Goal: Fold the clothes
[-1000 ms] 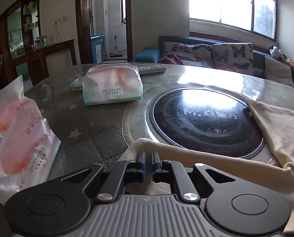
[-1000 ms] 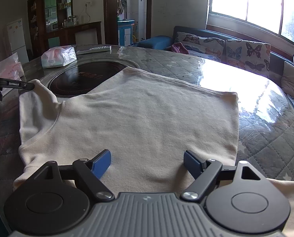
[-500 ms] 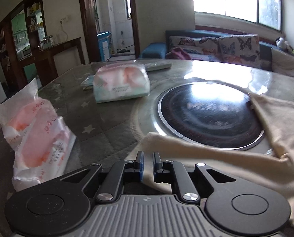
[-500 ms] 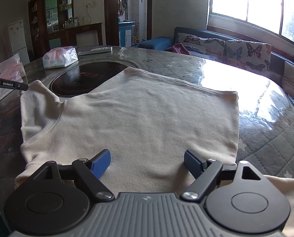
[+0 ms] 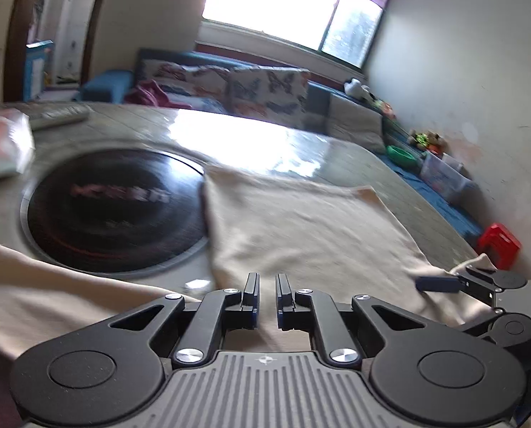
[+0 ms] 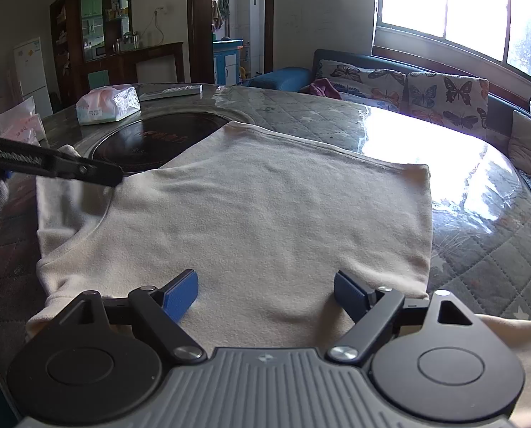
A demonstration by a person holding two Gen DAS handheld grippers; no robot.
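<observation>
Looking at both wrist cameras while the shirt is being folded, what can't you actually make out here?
- Left wrist view: motion blur smears the print on the black round plate and the tissue pack, cut by the left edge.
- Left wrist view: whether the left gripper pinches any of the cream shirt; its own body hides the cloth below a narrow gap.
- Right wrist view: the right gripper hides the shirt's near edge.

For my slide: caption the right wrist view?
Open right gripper over cream shirt; left gripper at its sleeve.
</observation>
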